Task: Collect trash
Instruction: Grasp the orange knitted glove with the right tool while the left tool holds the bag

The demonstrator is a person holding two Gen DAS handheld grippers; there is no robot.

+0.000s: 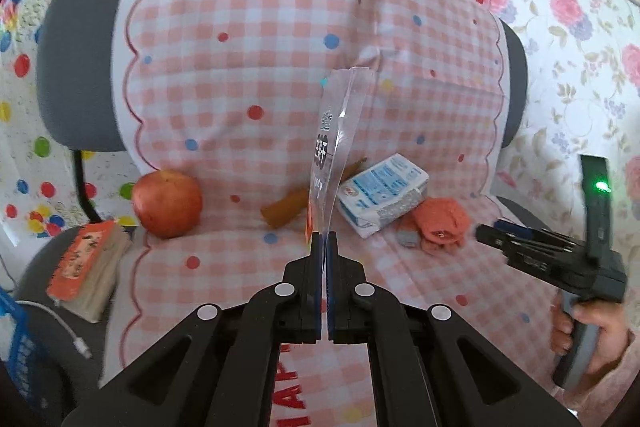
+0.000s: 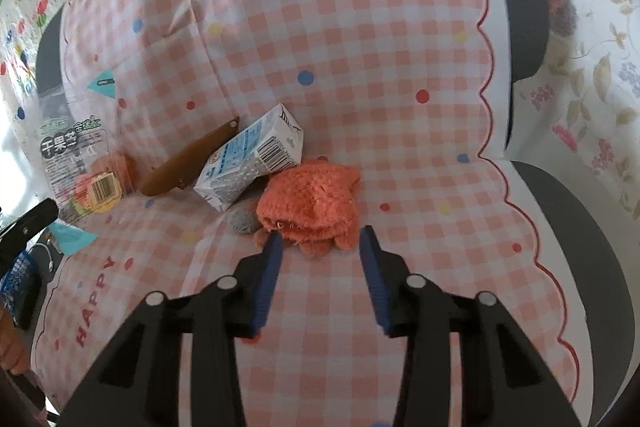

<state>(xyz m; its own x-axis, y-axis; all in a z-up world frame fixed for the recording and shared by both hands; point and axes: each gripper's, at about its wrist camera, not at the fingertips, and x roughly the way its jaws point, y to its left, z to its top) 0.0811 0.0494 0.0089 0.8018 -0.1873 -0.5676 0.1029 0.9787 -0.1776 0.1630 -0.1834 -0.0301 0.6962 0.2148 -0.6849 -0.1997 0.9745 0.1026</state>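
Your left gripper (image 1: 324, 235) is clamped on the clear snack wrapper (image 1: 334, 143), held upright over the gingham-covered chair seat (image 1: 224, 99), while your right gripper (image 2: 320, 247) gapes before the orange knitted cloth (image 2: 310, 201); next, I judge, bin the wrapper, then fetch the milk carton (image 1: 382, 193)

Pink-white checked cloth (image 1: 248, 39) with coloured dots, red apple (image 1: 167, 203), orange knit (image 2: 310, 201)

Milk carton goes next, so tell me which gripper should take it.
Right. The right gripper is open and empty, a short way from the milk carton. The left gripper is shut on the clear plastic wrapper, so it is occupied.
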